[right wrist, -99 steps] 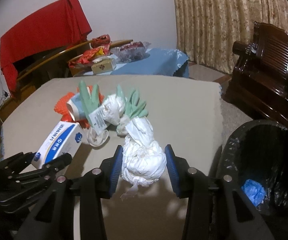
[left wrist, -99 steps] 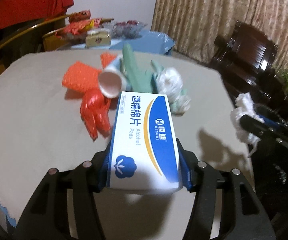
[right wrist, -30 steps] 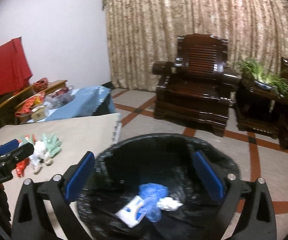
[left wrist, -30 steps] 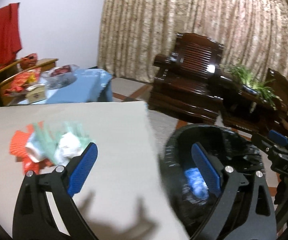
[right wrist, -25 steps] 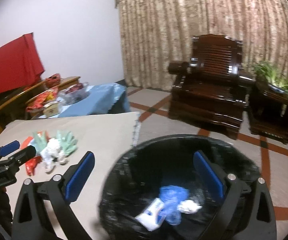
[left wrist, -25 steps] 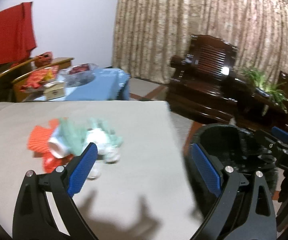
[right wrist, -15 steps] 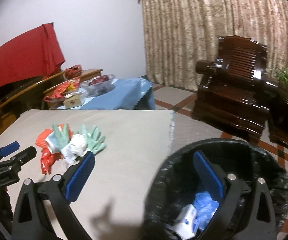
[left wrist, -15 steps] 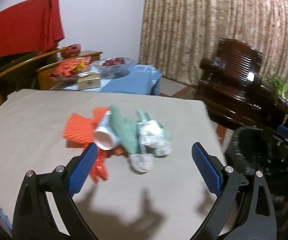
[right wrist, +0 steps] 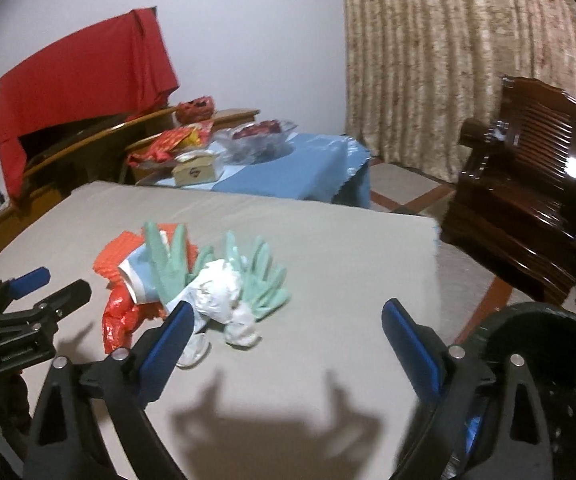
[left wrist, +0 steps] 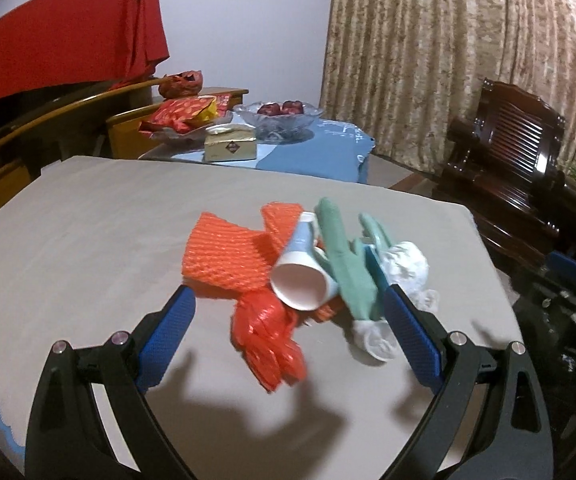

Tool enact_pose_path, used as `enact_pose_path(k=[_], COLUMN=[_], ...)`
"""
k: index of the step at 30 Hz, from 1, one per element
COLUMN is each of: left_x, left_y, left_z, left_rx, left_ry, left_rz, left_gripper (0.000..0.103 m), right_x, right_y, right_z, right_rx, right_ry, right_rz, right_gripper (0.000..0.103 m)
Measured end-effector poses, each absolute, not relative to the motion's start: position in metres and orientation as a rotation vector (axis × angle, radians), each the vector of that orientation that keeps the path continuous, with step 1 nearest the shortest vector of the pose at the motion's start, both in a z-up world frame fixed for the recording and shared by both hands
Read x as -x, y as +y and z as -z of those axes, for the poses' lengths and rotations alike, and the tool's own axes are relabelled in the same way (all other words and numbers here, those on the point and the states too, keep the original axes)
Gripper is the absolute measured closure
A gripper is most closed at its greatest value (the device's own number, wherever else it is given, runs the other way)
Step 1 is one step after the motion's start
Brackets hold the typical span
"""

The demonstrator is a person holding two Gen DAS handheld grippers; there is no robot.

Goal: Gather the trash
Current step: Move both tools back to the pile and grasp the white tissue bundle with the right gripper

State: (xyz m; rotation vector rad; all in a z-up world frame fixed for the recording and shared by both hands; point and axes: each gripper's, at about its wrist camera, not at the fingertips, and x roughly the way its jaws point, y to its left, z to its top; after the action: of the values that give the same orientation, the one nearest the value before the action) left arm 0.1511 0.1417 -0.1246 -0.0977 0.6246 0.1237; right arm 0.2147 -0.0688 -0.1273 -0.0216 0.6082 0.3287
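A pile of trash lies on the grey table (left wrist: 88,216): orange foam netting (left wrist: 224,254), a paper cup (left wrist: 297,286) on its side, a red plastic bag (left wrist: 268,340), green gloves (left wrist: 347,264) and crumpled white plastic (left wrist: 405,264). My left gripper (left wrist: 288,324) is open and empty, just in front of the red bag. My right gripper (right wrist: 286,338) is open and empty, above the table near the white plastic (right wrist: 218,290) and green gloves (right wrist: 260,276). The black bin (right wrist: 547,364) stands at the lower right.
A side table with a blue cloth (left wrist: 311,152) carries a glass bowl (left wrist: 278,118) and a box (left wrist: 230,148). A dark wooden armchair (right wrist: 527,196) stands at the right, curtains behind it. The left gripper shows in the right wrist view (right wrist: 28,312).
Both grippers dropped the box and the white bag into the bin, opened, and swung left from over the bin back toward the trash pile on the table.
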Motion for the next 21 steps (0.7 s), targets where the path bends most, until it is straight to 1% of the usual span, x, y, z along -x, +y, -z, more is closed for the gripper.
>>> enact_pose_path(k=[6,16,19,21], left_x=[-0.164,-0.179,-0.182,-0.184], left_y=[0.151,0.155,0.159,0.161], left_z=[0.132,0.142,0.145,0.147], left_rx=[0.107,0.114,0.119,0.120], left_ry=[0.632,0.642,0.644,0.647], left_rz=[-0.132,-0.139,-0.144,-0.145], left_gripper=[0.012,0.012,0.012,0.012], right_x=[-0.236,-0.263,-0.268,-0.271], right_y=[-0.043,-0.018,-0.013,-0.010], right_z=[0.146,0.167,0.172,0.175], right_rx=[0.059,0.063,0.063,0.062], right_ry=[0.648,0.701,0.713,0.727], right_rz=[-0.385,-0.451,-0.464,-0.479], right_gripper=[0.020,0.025,0.030,0.039])
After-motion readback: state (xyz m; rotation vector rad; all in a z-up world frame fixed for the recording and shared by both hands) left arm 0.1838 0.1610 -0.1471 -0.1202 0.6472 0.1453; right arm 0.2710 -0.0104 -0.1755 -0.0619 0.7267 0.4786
